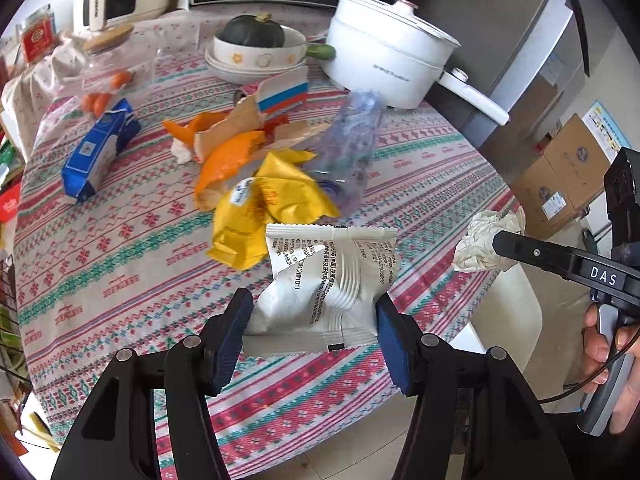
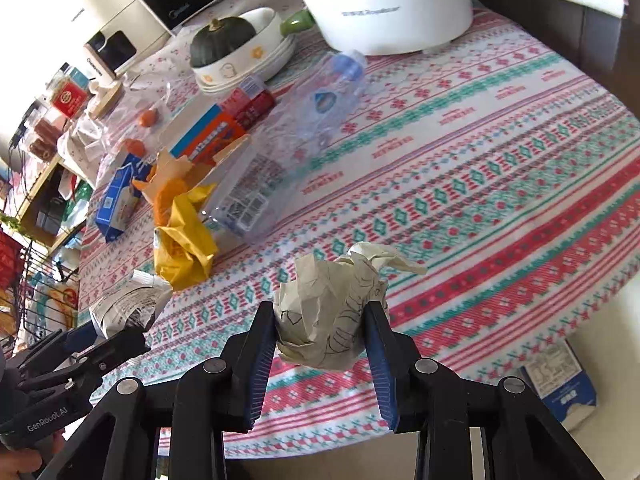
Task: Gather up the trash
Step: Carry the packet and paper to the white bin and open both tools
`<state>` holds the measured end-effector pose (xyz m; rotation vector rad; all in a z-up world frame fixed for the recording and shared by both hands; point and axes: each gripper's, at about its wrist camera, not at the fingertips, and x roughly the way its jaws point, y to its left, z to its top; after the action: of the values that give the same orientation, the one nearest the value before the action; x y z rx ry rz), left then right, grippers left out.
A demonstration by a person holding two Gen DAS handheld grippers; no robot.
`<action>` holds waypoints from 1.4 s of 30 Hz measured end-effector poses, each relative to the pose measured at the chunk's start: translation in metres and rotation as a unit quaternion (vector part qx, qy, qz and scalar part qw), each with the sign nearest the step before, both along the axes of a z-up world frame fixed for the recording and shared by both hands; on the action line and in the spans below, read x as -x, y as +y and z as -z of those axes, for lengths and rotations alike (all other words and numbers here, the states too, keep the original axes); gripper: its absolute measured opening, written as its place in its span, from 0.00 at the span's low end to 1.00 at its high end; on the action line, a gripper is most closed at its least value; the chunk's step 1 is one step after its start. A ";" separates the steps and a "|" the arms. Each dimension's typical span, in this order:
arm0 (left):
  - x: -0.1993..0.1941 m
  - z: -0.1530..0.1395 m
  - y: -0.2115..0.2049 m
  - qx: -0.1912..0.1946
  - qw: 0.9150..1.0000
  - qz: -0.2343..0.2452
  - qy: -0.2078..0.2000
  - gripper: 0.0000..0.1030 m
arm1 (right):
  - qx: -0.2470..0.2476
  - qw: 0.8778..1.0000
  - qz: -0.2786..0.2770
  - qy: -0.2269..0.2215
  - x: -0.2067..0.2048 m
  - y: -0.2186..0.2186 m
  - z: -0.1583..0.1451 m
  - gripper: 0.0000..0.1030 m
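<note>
White foil wrapper (image 1: 328,280), low centre of the left view, is pinched between the left gripper (image 1: 314,320) pads by its thin sides; slick film could slide out. Crumpled paper ball (image 2: 332,312), low centre of the right view, is squeezed by the right gripper (image 2: 320,340). Both hang above the tablecloth (image 2: 480,184); springy paper could pop free.
</note>
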<state>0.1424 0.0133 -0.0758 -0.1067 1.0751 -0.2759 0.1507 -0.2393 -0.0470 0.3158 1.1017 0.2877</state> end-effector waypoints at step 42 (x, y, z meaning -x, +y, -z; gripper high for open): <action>0.039 0.064 -0.298 -0.044 0.963 0.264 -0.043 0.82 | 0.061 0.984 0.159 0.057 0.107 -0.250 0.041 0.39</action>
<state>0.1035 -0.2845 -0.1398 0.2768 1.0127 -0.7053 0.0437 -0.4896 -0.0876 0.3962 1.1562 -0.0834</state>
